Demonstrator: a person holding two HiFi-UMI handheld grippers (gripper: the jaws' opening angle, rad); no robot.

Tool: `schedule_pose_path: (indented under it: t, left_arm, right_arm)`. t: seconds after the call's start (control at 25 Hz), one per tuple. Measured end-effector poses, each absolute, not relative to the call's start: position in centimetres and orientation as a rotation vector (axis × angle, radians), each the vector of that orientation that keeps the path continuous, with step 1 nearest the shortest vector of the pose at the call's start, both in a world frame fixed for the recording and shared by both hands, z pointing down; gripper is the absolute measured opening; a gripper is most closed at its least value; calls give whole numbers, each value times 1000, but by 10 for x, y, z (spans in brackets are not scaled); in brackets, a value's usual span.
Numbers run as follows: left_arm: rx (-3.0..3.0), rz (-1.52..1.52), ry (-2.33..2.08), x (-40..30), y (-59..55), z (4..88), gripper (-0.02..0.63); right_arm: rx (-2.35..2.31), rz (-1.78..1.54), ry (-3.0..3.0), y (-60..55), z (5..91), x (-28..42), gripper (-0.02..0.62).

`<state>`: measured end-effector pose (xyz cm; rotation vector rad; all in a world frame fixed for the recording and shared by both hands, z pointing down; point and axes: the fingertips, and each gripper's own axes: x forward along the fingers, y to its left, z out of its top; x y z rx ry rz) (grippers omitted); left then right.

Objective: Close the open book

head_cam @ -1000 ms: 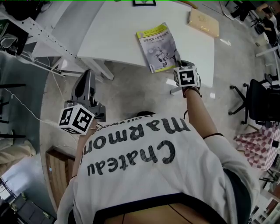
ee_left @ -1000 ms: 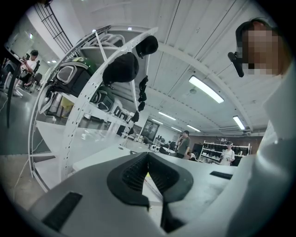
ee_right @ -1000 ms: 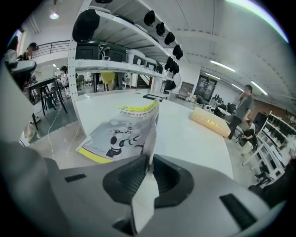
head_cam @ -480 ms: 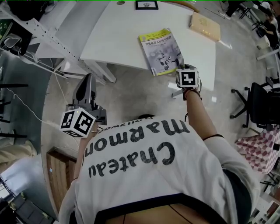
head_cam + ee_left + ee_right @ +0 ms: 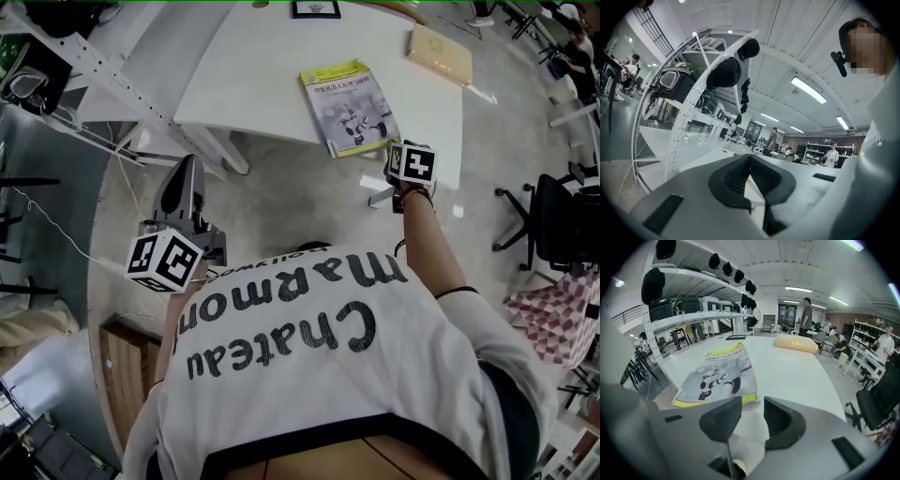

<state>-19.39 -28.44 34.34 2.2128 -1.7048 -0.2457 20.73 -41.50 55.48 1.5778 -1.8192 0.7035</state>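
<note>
White table [image 5: 246, 80] is carrying the book [image 5: 351, 106], which is lying closed with its grey and yellow cover up, near the front edge and well apart from a tan packet [image 5: 438, 52] at the far right corner. Right gripper [image 5: 752, 405] is pointing down at the tabletop just beside the book's near edge, its jaws opening with only bare table showing between the pads. Left gripper [image 5: 750, 157] is hanging off to the table's left over the floor, level, its jaws meeting at the tips and pinching nothing.
</note>
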Motion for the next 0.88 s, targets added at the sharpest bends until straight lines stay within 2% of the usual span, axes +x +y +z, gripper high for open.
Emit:
schedule_pose_path:
  t: [0.24, 0.56, 0.68, 0.88]
  left_arm:
    - [2257, -241, -1638, -201, -283, 345, 23]
    - [2359, -218, -1453, -203, -276, 351, 23]
    - [2406, -221, -1381, -198, -272, 352, 23]
    - [2452, -217, -1276, -180, -268, 356, 23]
  right_arm:
    - [1617, 834, -1797, -383, 564, 197, 138]
    - [1684, 1058, -1894, -324, 557, 144, 135]
    - [1720, 1026, -2035, -312, 528, 122, 74]
    - [1820, 877, -2301, -292, 452, 105, 57]
